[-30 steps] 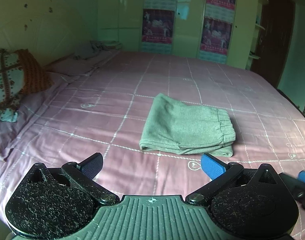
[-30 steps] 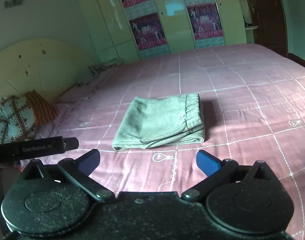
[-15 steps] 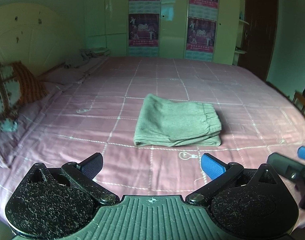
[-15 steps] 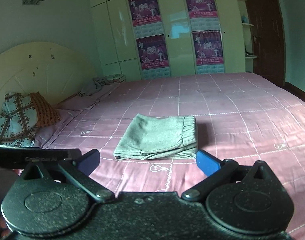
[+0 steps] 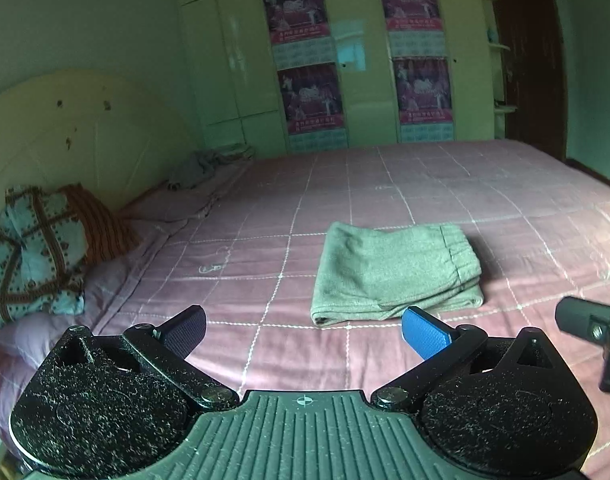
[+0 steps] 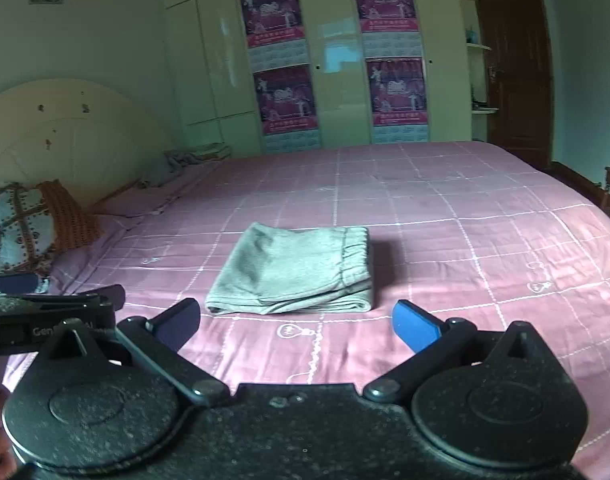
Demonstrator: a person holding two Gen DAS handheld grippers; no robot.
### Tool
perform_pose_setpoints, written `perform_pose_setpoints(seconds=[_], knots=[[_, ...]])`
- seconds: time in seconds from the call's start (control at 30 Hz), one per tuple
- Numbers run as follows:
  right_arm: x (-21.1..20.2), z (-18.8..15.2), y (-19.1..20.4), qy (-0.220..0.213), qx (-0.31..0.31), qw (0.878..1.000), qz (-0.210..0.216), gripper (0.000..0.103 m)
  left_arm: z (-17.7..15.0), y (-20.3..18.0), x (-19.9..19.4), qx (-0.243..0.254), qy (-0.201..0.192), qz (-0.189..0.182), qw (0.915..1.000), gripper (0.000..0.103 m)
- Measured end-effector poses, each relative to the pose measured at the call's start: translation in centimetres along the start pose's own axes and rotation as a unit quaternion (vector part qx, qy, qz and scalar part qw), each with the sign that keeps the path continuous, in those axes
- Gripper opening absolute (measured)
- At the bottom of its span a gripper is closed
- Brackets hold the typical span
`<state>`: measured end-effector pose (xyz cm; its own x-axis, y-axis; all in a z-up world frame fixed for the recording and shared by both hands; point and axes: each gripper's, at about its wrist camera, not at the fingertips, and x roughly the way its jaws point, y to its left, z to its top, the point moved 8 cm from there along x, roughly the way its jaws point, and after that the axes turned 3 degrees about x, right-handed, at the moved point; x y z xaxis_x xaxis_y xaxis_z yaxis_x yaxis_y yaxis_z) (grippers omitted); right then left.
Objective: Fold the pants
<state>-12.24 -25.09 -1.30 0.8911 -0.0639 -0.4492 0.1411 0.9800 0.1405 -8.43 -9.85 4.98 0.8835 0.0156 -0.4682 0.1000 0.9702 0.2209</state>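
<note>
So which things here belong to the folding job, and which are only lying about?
Job: folded grey-green fabric pants; pink checked bedsheet; open left claw; open right claw.

Lying about: patterned teal pillow; crumpled grey clothes; purple wardrobe posters.

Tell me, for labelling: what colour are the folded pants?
Grey-green pants, clearest in the right wrist view.

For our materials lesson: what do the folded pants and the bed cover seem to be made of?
Folded pants: likely soft matte grey-green knit, perhaps fleece; fuzzy surface, gathered elastic waistband. Bed cover: probably thin woven cotton, matte pink, with pale grid lines and small printed motifs.
</note>
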Motion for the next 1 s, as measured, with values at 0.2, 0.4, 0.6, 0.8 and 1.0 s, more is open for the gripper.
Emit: perform_pose_setpoints(seconds=[0.2,0.4,0.6,0.8,1.0], knots=[[0.0,0.1,-0.5,0.0,-0.008,0.999,-0.035,0.103,0.2,-0.1,0.5,-0.021,0.023,-0.027,0.9991,0.103],[-0.1,0.4,-0.7,-0.004,-0.001,1.0,-0.028,0.103,0.3,0.1,0.8,-0.026,0.024,-0.021,0.9992,0.103],[0.0,0.7,-0.9,-0.007,0.002,1.0,-0.027,0.103,0.3,0.4,0.9,-0.054,0.023,-0.052,0.997,0.103],[-0.2,0.7,-1.0,-0.005,0.0,1.0,-0.025,0.103,0.2,0.8,1.3,-0.079,0.025,-0.05,0.9953,0.103],[0.0,0.9,-1.1,-0.004,0.003,1.0,-0.025,0.103,0.0,0.5,2.0,-0.071,0.037,-0.048,0.9956,0.103]])
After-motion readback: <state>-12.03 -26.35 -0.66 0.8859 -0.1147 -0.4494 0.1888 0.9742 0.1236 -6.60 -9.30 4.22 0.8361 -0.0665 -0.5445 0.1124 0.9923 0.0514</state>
